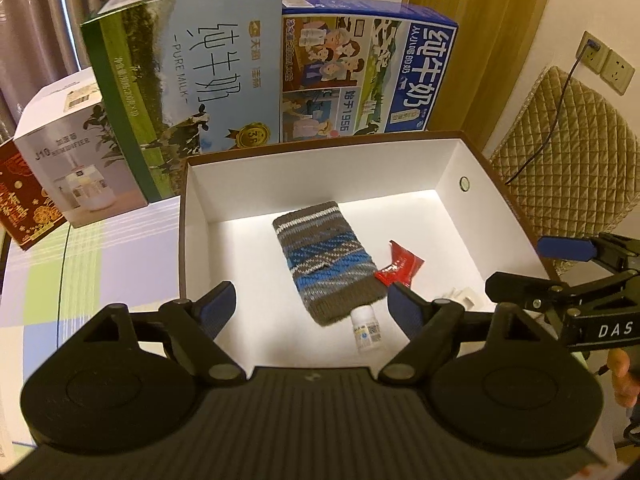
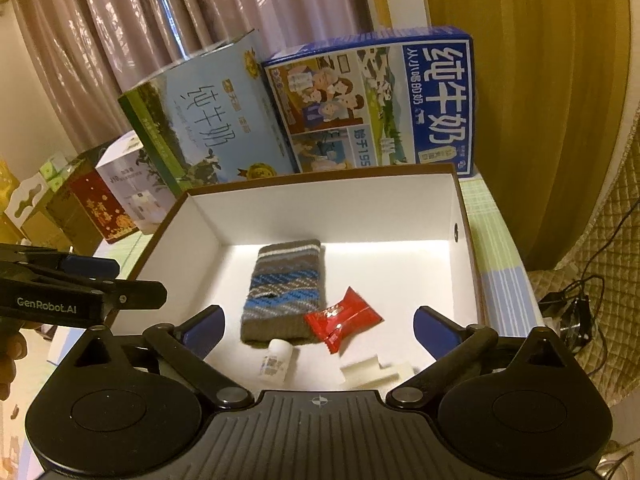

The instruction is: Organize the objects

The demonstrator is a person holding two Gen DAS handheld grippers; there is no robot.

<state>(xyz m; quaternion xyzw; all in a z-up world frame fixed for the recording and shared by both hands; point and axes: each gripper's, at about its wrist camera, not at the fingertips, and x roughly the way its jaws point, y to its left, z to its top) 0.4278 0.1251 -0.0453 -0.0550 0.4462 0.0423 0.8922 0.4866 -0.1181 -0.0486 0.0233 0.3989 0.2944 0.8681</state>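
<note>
Both your grippers, left (image 1: 310, 300) and right (image 2: 320, 326), hover with fingers wide over the box (image 2: 312, 188), nothing held; you seem between items, so reach next for the small bottle (image 2: 276, 362) beside the knitted pouch (image 2: 286, 290).

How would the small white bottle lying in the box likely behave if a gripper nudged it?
The small white bottle lies on its side on the box's smooth floor, so it would probably roll. It looks light. Its round body might slip between pads.

Box (image 1: 448, 168): white inside, brown rim
Pouch (image 1: 326, 262): grey, blue and white knitted stripes
Wrapper (image 2: 342, 318): red
Bottle (image 2: 276, 362): white
Tablecloth (image 1: 92, 256): pale green and lilac checks
</note>
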